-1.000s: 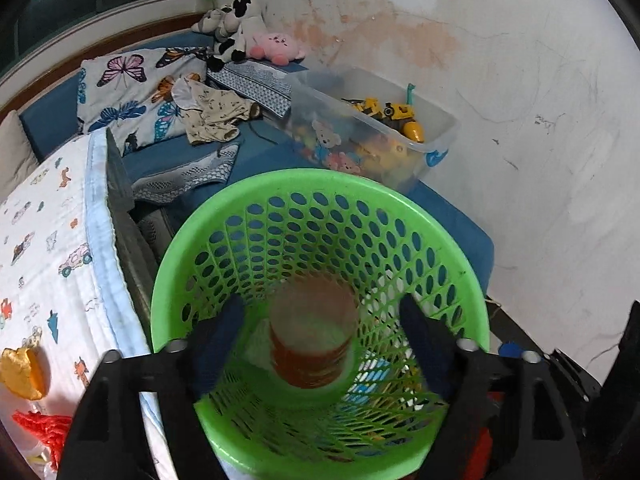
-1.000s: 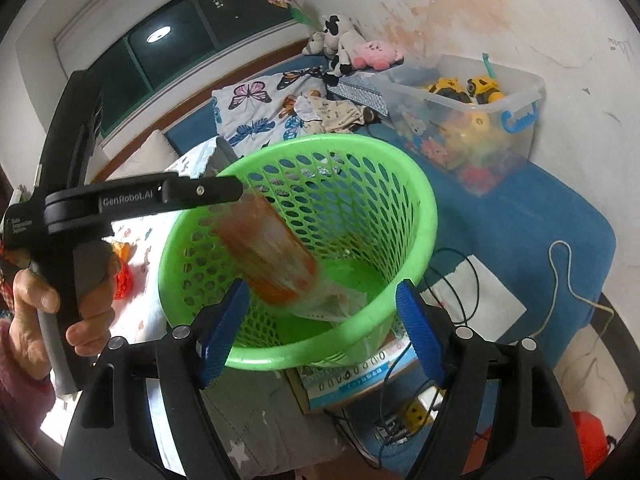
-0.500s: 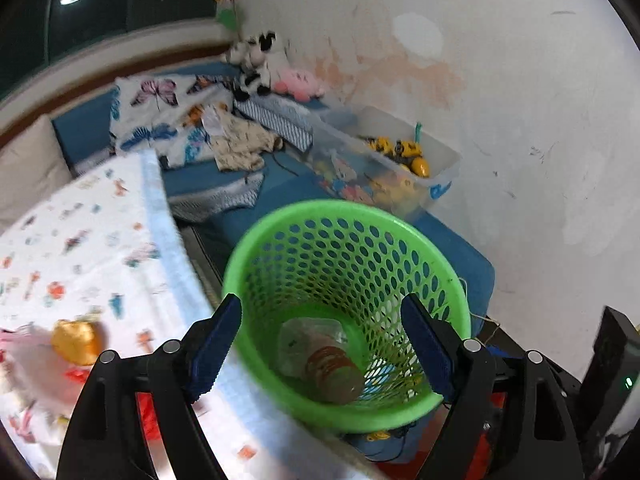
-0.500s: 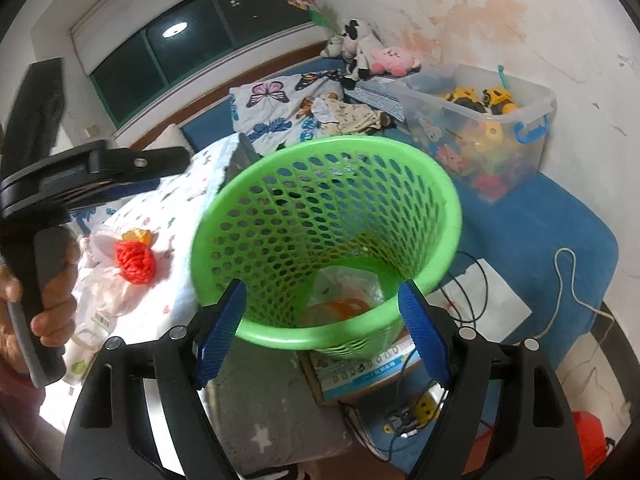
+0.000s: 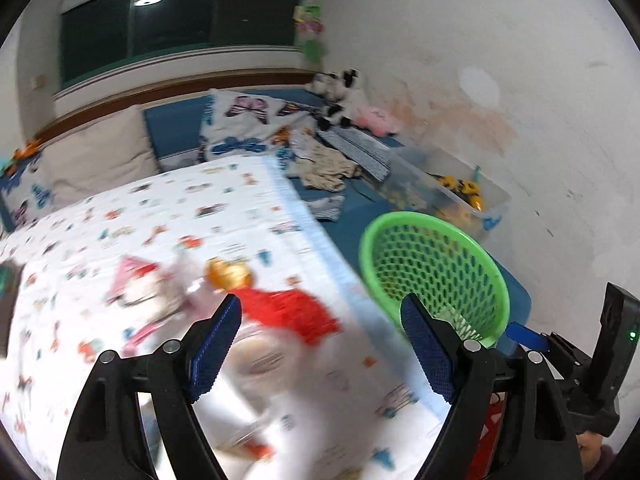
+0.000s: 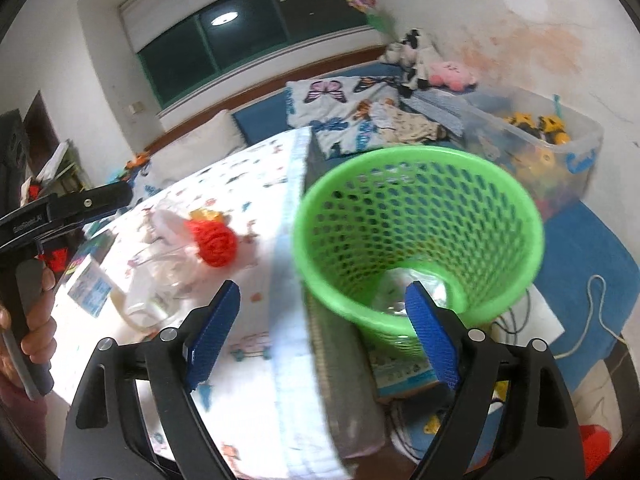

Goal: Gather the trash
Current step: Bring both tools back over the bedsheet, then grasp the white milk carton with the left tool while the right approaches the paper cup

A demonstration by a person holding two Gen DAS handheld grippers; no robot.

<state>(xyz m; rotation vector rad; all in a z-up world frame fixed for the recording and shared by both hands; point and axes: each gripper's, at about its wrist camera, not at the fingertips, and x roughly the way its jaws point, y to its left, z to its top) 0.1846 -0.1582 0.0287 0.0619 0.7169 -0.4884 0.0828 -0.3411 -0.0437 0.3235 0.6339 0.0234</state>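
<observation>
Left gripper [image 5: 320, 344]: wide, empty, over bed [image 5: 168, 216] litter. Right gripper [image 6: 322, 332]: jaws just opening, empty, near green basket [image 6: 416, 160].

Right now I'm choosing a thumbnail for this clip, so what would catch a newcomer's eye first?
The bright green basket dominates, standing beside the bed's patterned sheet with clear plastic trash in its bottom. Next comes the vivid red netting on the sheet, beside an orange wrapper and crumpled clear plastic. Both tools frame the views with blue pads spread open, nothing between them: the right tool near the basket, the left tool over the bed.
</observation>
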